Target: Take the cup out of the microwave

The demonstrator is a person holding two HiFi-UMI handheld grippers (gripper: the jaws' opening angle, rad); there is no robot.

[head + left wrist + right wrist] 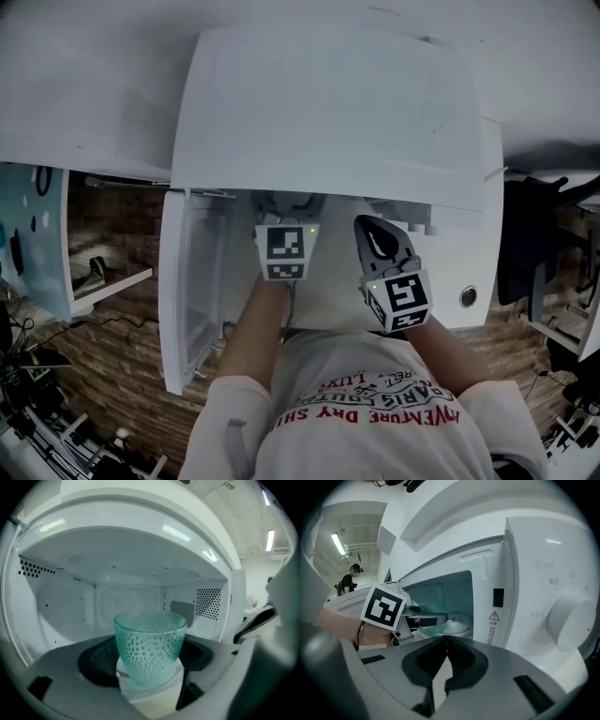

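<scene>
Left gripper (150, 688) jaws, spread at lower centre around the green cup (149, 644) standing inside the microwave (131, 559), should be closed squarely on its wall and withdrawn level; right gripper (442, 644) is seen closed, empty.

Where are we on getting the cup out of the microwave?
Done: the microwave door stands open. In hand: the left gripper is inside the microwave, its jaws wide apart on either side of the green cup, with no clear grip yet; the cup stands upright inside. Left: close, lift it out. The right gripper is shut, outside.
</scene>
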